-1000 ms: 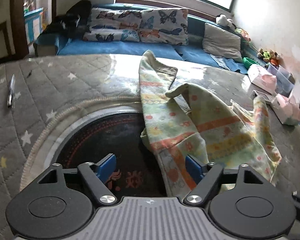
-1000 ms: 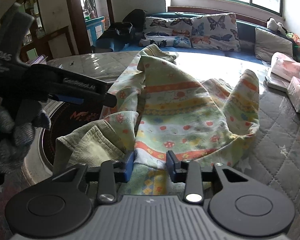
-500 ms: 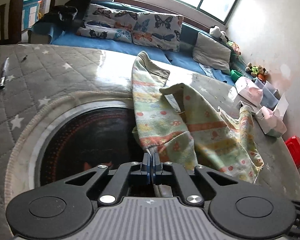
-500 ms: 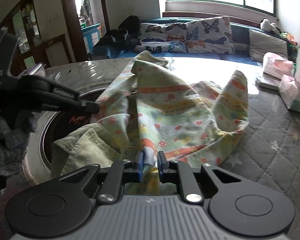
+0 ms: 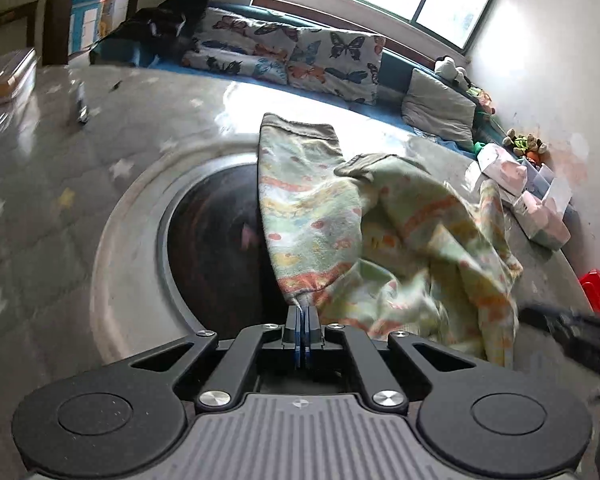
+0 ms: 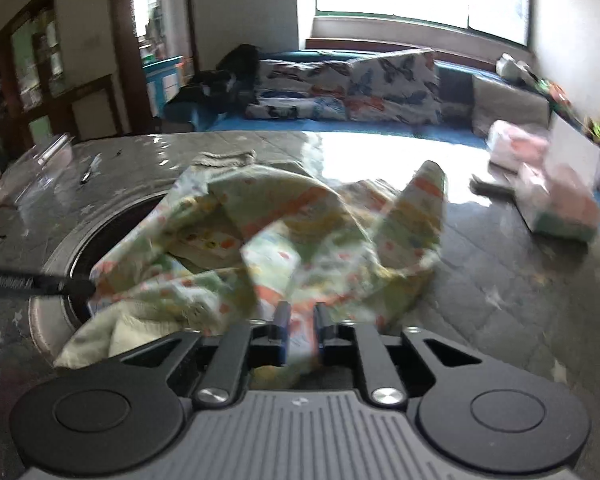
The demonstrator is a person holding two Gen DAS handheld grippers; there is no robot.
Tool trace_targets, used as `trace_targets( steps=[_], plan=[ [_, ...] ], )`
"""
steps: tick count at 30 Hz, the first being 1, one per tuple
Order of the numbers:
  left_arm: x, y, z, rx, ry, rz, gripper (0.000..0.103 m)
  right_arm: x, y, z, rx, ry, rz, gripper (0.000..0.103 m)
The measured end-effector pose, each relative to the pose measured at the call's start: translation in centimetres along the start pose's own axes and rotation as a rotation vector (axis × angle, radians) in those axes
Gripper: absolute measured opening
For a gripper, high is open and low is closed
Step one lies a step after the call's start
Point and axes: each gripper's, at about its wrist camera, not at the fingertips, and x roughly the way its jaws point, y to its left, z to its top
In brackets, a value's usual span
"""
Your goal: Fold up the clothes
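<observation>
Here the left gripper pinches the patterned pajama trousers by a thin corner; the right gripper, jaws just reopened, loosely straddles cloth, so tugging could slip either hold.

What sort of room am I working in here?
Most likely a home living room: a window bench with butterfly cushions, soft toys in the corner, and a quilted star-pattern table cover under the patterned garment.
</observation>
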Motion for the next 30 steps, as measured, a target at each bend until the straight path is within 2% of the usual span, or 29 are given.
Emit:
trace_targets(
  steps=[1, 7, 8, 11, 12, 14, 15, 19, 23, 26, 30],
  plan=[
    [-0.4, 0.1, -0.5, -0.004, -0.002, 0.001, 0.002, 0.4, 0.5, 0.3, -0.016, -0.004, 0.007, 0.046],
    [-2.3, -0.3, -2.9, -0.027, 0.01, -0.013, 0.002, 4.2, 2.7, 1.7, -0.084, 0.021, 0.019, 0.054],
    [-2.6, -0.3, -3.1, -0.027, 0.009, -0.013, 0.001, 4.7, 2.8, 1.7, -0.087, 0.03, 0.017, 0.053],
    [-3.3, -0.3, -4.0, -0.023, 0.02, -0.013, 0.0, 5.2, 2.5, 1.3, -0.071, 0.041, 0.017, 0.034],
    [-3.5, -0.2, -4.3, -0.023, 0.027, -0.011, 0.0, 4.9, 2.1, 1.1, -0.046, 0.04, 0.021, 0.019],
    [-3.6, 0.0, -4.8, -0.019, 0.041, -0.012, 0.0, 3.7, 1.0, 0.7, 0.002, 0.019, 0.016, 0.013],
    [-3.8, 0.1, -4.9, -0.016, 0.039, -0.01, 0.0, 2.9, 0.4, 0.5, 0.023, 0.001, 0.007, 0.006],
    [-4.4, -0.1, -4.5, -0.006, 0.027, -0.015, 0.0, -1.0, -2.3, -0.7, 0.125, -0.074, -0.034, 0.003],
    [-4.8, -0.9, -3.4, 0.028, -0.013, -0.027, 0.001, -4.3, -5.5, -2.9, 0.208, -0.099, -0.136, 0.003],
    [-4.8, -1.9, -2.1, 0.061, -0.046, -0.037, 0.003, -5.4, -6.8, -4.1, 0.223, -0.077, -0.132, 0.007],
    [-3.6, -3.5, -0.6, 0.101, -0.074, -0.051, 0.006, -5.3, -5.7, -3.0, 0.168, -0.087, -0.086, 0.012]
  ],
)
